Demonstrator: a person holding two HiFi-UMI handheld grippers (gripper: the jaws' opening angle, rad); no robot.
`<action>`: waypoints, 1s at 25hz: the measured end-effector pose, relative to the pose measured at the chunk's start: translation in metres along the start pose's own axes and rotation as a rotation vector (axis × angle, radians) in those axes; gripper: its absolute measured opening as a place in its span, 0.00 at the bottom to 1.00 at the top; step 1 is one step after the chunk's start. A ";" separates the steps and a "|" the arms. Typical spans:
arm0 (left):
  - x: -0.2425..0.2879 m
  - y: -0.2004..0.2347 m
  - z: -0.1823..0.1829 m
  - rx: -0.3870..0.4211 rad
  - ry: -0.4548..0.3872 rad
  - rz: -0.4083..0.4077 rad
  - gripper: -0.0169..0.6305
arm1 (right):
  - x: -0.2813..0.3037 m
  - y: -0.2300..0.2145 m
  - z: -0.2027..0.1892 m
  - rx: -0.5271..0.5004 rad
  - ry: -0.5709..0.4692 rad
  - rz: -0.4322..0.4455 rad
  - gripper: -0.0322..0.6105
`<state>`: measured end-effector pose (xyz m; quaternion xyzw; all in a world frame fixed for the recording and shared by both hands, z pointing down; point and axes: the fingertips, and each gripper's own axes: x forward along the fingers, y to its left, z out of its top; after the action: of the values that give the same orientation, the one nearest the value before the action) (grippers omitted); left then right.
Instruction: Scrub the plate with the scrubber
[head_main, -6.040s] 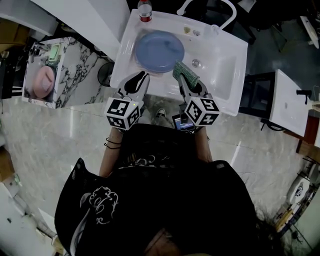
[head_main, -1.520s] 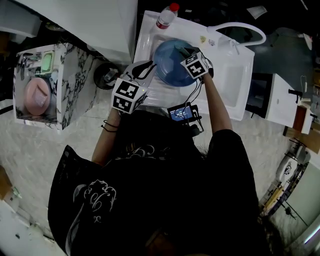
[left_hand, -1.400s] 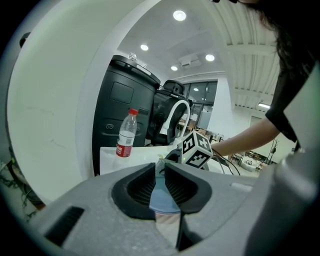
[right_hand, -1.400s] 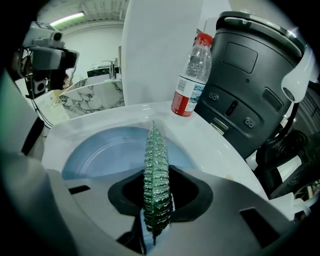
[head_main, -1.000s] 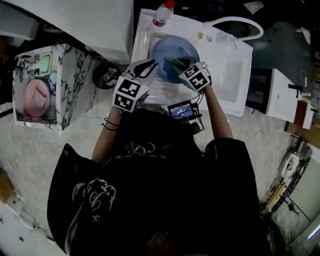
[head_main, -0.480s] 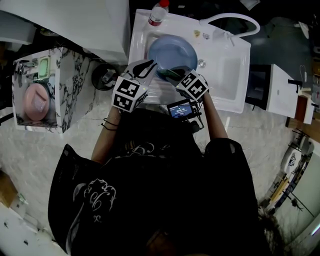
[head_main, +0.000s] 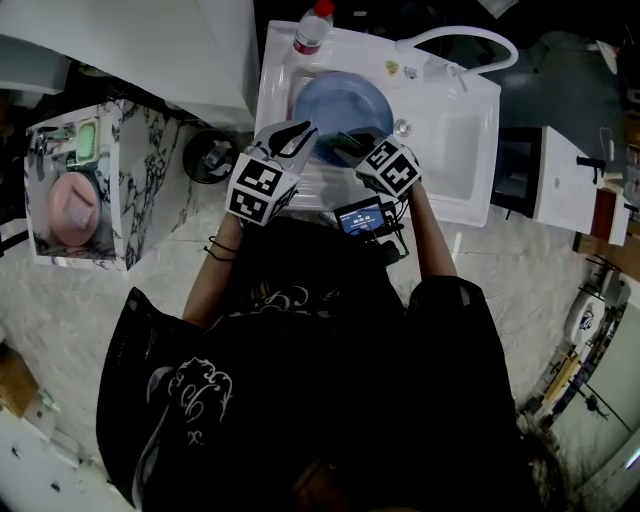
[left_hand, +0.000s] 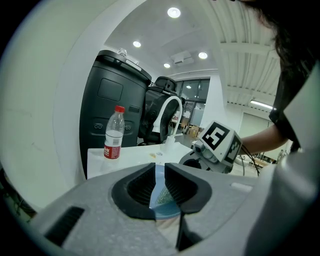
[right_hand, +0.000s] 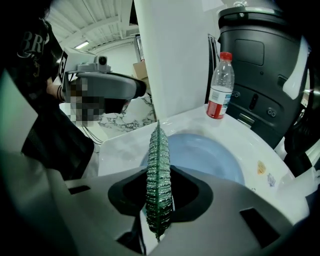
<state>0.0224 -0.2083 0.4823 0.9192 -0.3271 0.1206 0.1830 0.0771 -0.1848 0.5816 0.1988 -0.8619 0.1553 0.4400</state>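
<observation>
Fingers of the right gripper are pinched on the green scrubber. It stands edge-on as an upright glittery strip in the middle of the right gripper view. Behind it the blue plate lies flat in the white sink. A clear bottle with a red cap stands on the sink's rim at the upper right.

In the head view the scrubber sits over the plate's lower edge, near the top centre of the frame. Whether it presses on the plate cannot be told.

The left gripper is just beside the plate's lower left rim in the head view. Its fingers stand a narrow slit apart and grip nothing, and a strip of the plate shows through the slit. A white faucet arches over the sink at the upper right of the head view.
</observation>
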 end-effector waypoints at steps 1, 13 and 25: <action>0.000 0.001 0.000 0.000 0.001 0.002 0.13 | -0.002 -0.010 0.001 0.000 -0.004 -0.026 0.19; 0.000 0.009 -0.006 -0.011 0.012 0.027 0.13 | 0.004 -0.124 0.002 -0.296 0.119 -0.306 0.19; -0.001 0.005 -0.007 -0.028 0.011 0.047 0.13 | 0.019 -0.127 -0.019 -0.356 0.203 -0.269 0.19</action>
<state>0.0175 -0.2087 0.4899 0.9080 -0.3490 0.1253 0.1949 0.1410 -0.2909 0.6199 0.2143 -0.7929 -0.0400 0.5690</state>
